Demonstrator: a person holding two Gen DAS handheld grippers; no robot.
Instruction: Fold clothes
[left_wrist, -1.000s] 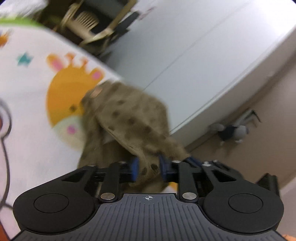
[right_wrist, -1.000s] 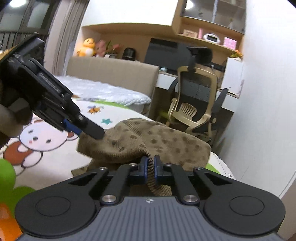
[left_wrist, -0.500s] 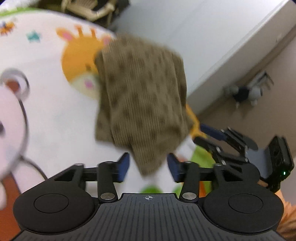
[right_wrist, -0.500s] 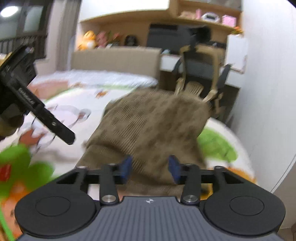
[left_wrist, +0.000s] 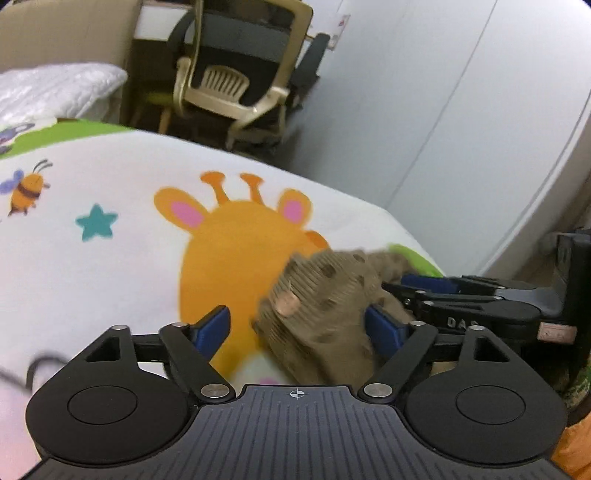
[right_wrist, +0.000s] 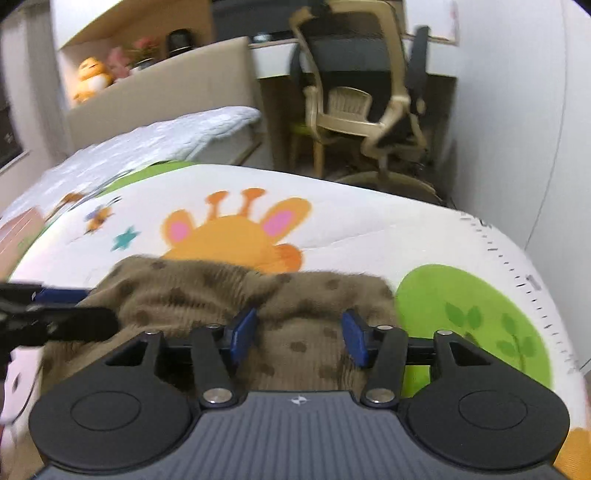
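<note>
A brown knitted garment with dark spots (right_wrist: 236, 291) lies bunched on the cartoon play mat (right_wrist: 369, 236). In the left wrist view the garment (left_wrist: 325, 306) lies between the fingers, nearer the right one. My left gripper (left_wrist: 301, 326) is open and low over its near end. My right gripper (right_wrist: 299, 336) is open, with its fingers just above the garment's near edge. The right gripper also shows in the left wrist view (left_wrist: 480, 302), beside the garment. The left gripper shows at the left edge of the right wrist view (right_wrist: 55, 314).
The mat has a giraffe print (left_wrist: 236, 243) and a green circle (right_wrist: 469, 317). A quilted white bed cover (right_wrist: 155, 136) lies behind. An office chair (right_wrist: 369, 103) stands past the mat's far edge. White wardrobe doors (left_wrist: 443, 110) are on the right.
Both grippers let go of the garment and opened. The garment, held up a second ago, dropped onto the mat. Both grippers came down low over it.
</note>
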